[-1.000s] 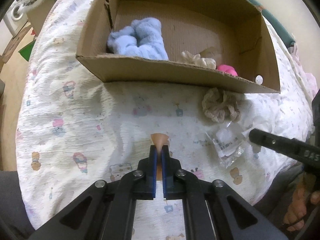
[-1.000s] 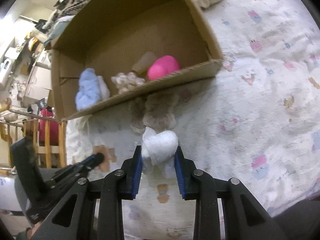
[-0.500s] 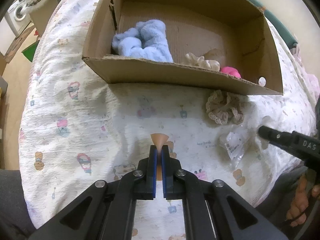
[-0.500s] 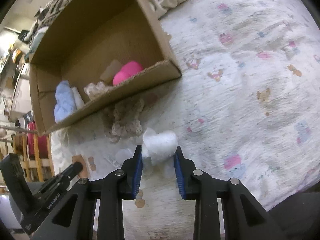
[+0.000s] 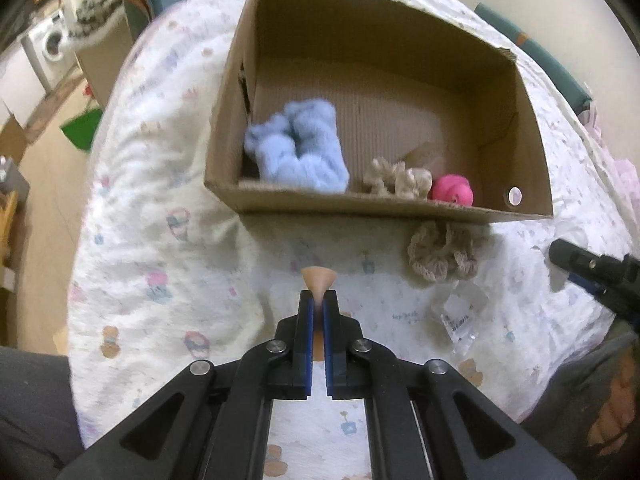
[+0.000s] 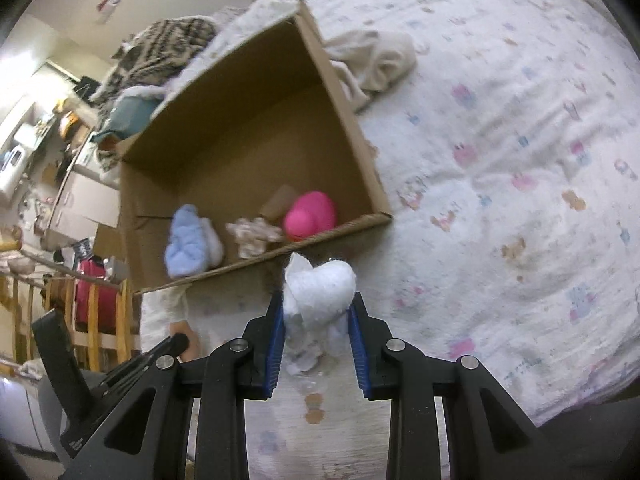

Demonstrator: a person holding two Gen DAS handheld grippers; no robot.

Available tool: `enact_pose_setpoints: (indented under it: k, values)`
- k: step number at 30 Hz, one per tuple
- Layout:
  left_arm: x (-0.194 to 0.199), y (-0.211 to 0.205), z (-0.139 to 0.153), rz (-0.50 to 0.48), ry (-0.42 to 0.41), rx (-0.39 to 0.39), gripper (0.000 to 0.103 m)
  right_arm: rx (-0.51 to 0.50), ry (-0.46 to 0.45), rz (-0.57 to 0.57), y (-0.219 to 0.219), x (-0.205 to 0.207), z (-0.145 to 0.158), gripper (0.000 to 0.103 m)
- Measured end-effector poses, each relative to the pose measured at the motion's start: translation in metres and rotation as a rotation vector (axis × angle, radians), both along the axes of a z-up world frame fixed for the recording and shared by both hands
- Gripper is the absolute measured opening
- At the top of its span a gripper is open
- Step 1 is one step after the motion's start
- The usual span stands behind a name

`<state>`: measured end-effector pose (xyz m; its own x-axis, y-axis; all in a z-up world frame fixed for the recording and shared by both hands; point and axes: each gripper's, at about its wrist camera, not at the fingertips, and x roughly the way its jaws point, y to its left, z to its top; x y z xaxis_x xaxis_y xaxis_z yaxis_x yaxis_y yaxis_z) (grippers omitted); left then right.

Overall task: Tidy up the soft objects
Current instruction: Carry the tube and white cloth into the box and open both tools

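Observation:
A cardboard box (image 5: 532, 128) (image 6: 352, 128) lies on the bed and holds a blue fluffy piece (image 5: 300, 148) (image 6: 188, 240), a beige scrunchie (image 5: 400, 178) (image 6: 256, 234) and a pink soft ball (image 5: 454, 190) (image 6: 310, 216). My left gripper (image 5: 318, 300) is shut on a thin peach-coloured piece (image 5: 317, 278), held above the quilt in front of the box. My right gripper (image 6: 316, 308) is shut on a white fluffy wad (image 6: 320, 288), raised near the box's front wall. A beige crochet scrunchie (image 5: 444, 254) lies on the quilt by the box.
A clear plastic bag (image 5: 462, 312) lies on the patterned quilt (image 5: 160, 240) right of my left gripper. A cream cloth (image 6: 380, 60) lies beside the box's far side. The bed edge, wooden rails (image 6: 96, 312) and room clutter are at the left.
Both grippers have risen and moved toward the box, which now shows more of its inside. The right gripper lifted the white wad off the quilt, away from the plastic bag.

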<state>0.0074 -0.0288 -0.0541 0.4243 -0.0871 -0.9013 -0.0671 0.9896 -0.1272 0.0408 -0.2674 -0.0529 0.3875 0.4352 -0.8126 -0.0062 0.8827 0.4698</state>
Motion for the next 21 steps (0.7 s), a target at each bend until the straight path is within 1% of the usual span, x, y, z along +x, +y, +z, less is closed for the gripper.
enact_pose_setpoints:
  k: [3, 8, 12, 16, 21]
  values:
    - [-0.004, -0.001, 0.010, -0.006, -0.032, 0.007, 0.004, 0.006, -0.042, 0.013, 0.007, -0.002, 0.013, 0.031]
    - [0.000, -0.003, 0.039, -0.028, -0.100, -0.001, 0.004, -0.011, -0.111, 0.041, 0.020, 0.001, 0.030, 0.031]
    - [0.012, -0.004, 0.066, -0.053, -0.155, -0.008, 0.004, -0.008, -0.129, 0.060, 0.026, 0.009, 0.037, 0.031]
    - [0.028, -0.009, 0.085, -0.084, -0.206, 0.018, 0.004, 0.000, -0.147, 0.070, 0.029, 0.020, 0.044, 0.031]
    - [0.052, -0.010, 0.095, -0.100, -0.242, 0.042, 0.004, -0.009, -0.175, 0.078, 0.028, 0.036, 0.053, 0.031]
